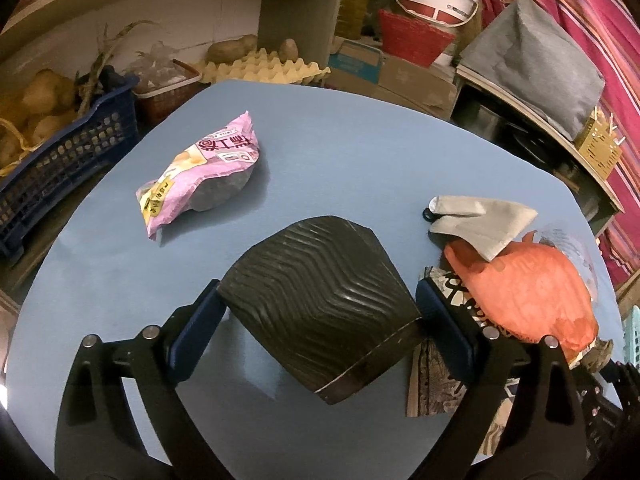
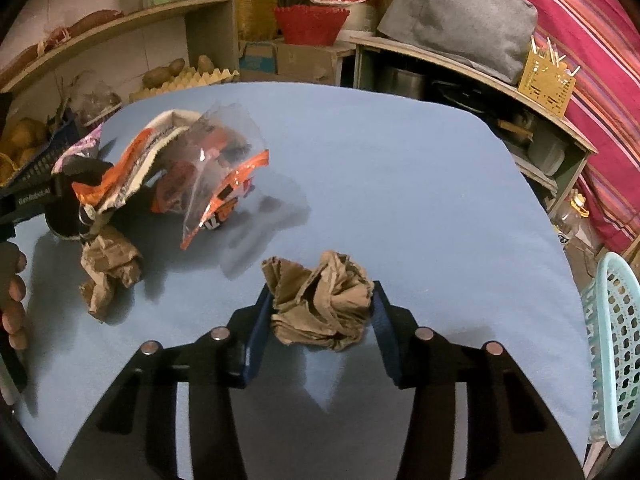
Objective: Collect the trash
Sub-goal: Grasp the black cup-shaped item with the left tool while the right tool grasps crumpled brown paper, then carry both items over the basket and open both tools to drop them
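The crumpled brown paper wad lies on the blue table, well left of the pale basket, pinched by the right gripper, which should squeeze firmly before lifting, while the left gripper holds a ribbed black cup.

A crumpled brown paper ball is pinched between the blue pads of the right gripper on the blue table. Another brown paper wad is seen at the left. Behind it, a clear and orange wrapper is held up, perhaps by the other gripper. A light green basket is seen at the right edge.
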`<state>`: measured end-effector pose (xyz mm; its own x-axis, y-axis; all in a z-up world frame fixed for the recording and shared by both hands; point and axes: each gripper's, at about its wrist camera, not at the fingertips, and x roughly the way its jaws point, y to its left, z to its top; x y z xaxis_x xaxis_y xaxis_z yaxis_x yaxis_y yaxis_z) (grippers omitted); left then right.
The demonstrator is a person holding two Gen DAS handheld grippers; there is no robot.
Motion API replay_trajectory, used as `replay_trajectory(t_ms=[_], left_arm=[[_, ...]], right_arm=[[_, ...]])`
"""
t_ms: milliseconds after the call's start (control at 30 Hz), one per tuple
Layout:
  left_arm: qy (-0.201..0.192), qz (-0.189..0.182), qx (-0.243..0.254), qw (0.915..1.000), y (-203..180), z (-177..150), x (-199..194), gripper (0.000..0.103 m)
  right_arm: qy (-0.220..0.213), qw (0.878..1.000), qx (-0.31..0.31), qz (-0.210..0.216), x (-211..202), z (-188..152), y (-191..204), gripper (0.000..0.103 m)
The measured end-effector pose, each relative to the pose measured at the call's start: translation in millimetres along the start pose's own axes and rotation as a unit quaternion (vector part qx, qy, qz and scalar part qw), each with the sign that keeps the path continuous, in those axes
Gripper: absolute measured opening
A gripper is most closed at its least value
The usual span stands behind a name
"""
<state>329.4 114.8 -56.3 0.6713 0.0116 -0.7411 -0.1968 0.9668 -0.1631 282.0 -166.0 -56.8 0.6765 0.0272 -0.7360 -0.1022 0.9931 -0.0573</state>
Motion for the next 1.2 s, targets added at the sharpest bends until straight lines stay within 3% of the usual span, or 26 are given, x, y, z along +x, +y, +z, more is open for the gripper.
replay_trajectory(t_ms=[333, 800, 1200], left_arm=[[0.006, -0.005, 0.006, 1.0, 9, 1, -6, 0.092], [-0.034, -0.008, -0.004, 0.9994, 2, 8, -48, 0.091], [-0.068, -0.032, 0.047, 0.9961, -63, 8, -101, 0.091]], right_arm=[[-0.013, 1.0, 0.022, 0.003, -9, 7, -16, 0.047], [-0.032, 0.998, 0.047, 0.007, -28, 8, -45, 0.047], [-0.043, 0.997, 0.07, -0.005, -56, -3, -92, 0.047]])
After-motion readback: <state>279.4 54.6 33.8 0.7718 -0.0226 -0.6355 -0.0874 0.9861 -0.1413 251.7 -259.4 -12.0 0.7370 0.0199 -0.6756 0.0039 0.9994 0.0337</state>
